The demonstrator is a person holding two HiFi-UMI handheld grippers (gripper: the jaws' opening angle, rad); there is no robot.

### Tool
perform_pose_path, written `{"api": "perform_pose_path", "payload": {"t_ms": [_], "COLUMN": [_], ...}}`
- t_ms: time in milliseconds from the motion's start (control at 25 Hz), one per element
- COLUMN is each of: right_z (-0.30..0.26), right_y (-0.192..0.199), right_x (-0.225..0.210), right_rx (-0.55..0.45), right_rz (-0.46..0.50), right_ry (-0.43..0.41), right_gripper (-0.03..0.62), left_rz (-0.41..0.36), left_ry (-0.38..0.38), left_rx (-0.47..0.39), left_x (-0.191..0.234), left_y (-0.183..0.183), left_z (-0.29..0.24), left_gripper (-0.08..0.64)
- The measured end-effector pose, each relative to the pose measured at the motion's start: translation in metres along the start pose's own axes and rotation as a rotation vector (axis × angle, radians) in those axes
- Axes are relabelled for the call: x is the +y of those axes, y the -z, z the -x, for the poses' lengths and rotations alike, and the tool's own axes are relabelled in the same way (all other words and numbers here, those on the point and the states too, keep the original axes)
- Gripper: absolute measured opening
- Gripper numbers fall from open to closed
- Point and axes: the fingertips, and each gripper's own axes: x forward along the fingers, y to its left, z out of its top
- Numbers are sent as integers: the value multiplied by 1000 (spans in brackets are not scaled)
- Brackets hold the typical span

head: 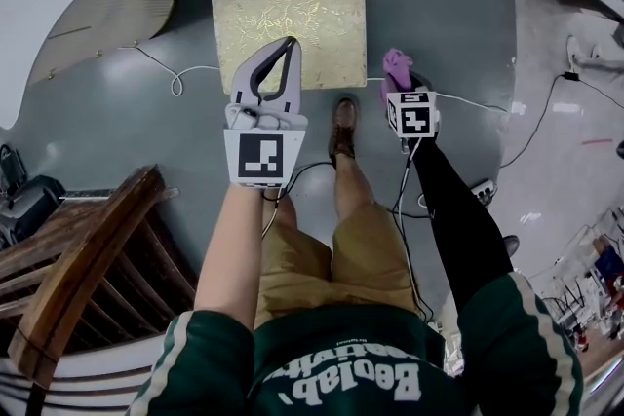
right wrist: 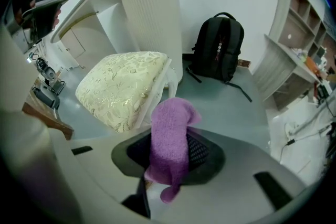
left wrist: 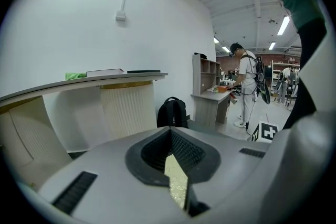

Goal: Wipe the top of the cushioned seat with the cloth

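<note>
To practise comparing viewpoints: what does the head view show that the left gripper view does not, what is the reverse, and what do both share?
Only the head view: the purple cloth clamped in the right gripper, and a wooden chair. Only the left gripper view: a distant standing person and ceiling lights. Both: the left gripper, shut and empty, and the gold cushioned seat, only a sliver past the jaws in the left gripper view.

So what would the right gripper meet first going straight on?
Probably the floor beside the cushioned seat; the right gripper, holding the cloth, points past its edge, though depth is unclear.
</note>
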Motion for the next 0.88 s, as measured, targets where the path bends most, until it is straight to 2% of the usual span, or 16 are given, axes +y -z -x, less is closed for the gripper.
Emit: {"api": "perform_pose_path", "payload": {"t_ms": [200, 360, 520, 720, 880], "right_z": [10, 28, 59, 125, 191], "right_y": [-9, -28, -60, -114, -164], "right_x": [6, 20, 44, 79, 111], "right_rx": [-33, -105, -192, -316, -440], "right_rz": [25, 19, 36, 27, 68], "right_ry": [-17, -20, -10, 10, 24], "right_gripper": [126, 126, 126, 126, 129], "left_rz": [2, 17, 14, -14, -39], "left_ry": [-17, -42, -41, -63, -79], "left_rx": [-18, -31, 0, -49, -79], "left_x": [6, 23, 44, 76, 95], "left_y": [-7, -15, -18, -59, -105], "left_z": [13, 37, 64, 95, 129], "left_gripper": [15, 15, 15, 15, 15]}}
